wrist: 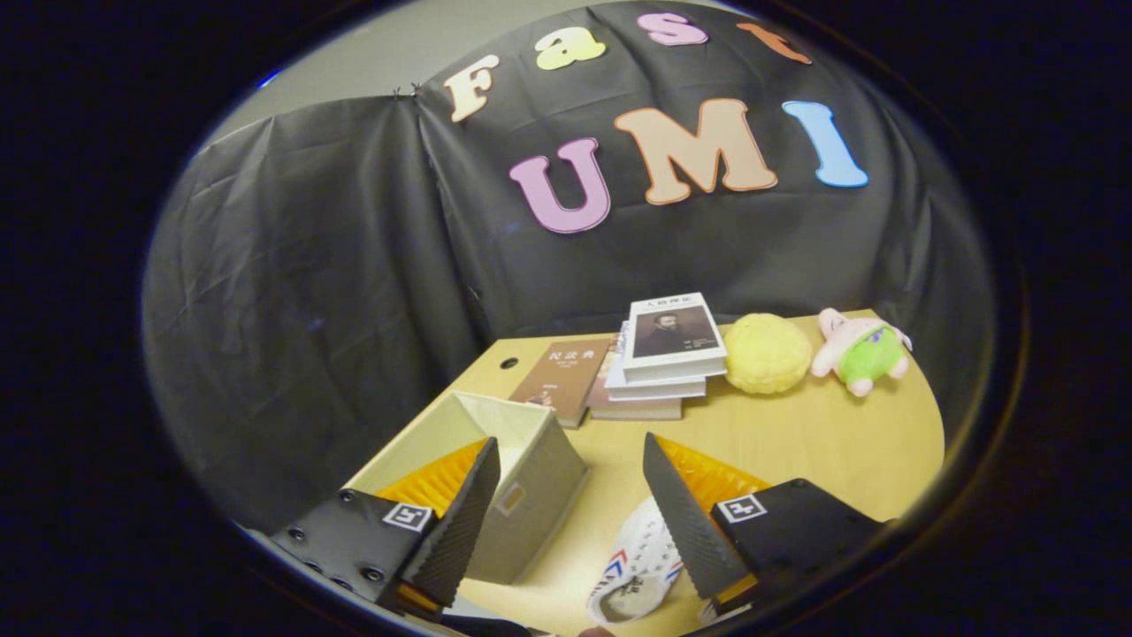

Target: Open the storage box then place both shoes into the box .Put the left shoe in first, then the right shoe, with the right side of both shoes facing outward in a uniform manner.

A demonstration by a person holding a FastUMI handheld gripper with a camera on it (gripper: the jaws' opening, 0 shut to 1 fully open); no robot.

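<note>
A grey fabric storage box stands on the wooden table with its top open, partly behind my left finger. A white shoe with red and blue marks lies on the table beside the box, low between the fingers and partly hidden by the right finger. My gripper is open, raised above the table, with nothing between its fingers. The inside of the box is mostly hidden by the left finger.
Beyond the fingers lie a brown book and a stack of books. A yellow plush ball and a pink plush toy sit at the table's back right. The table ends at a curved right edge.
</note>
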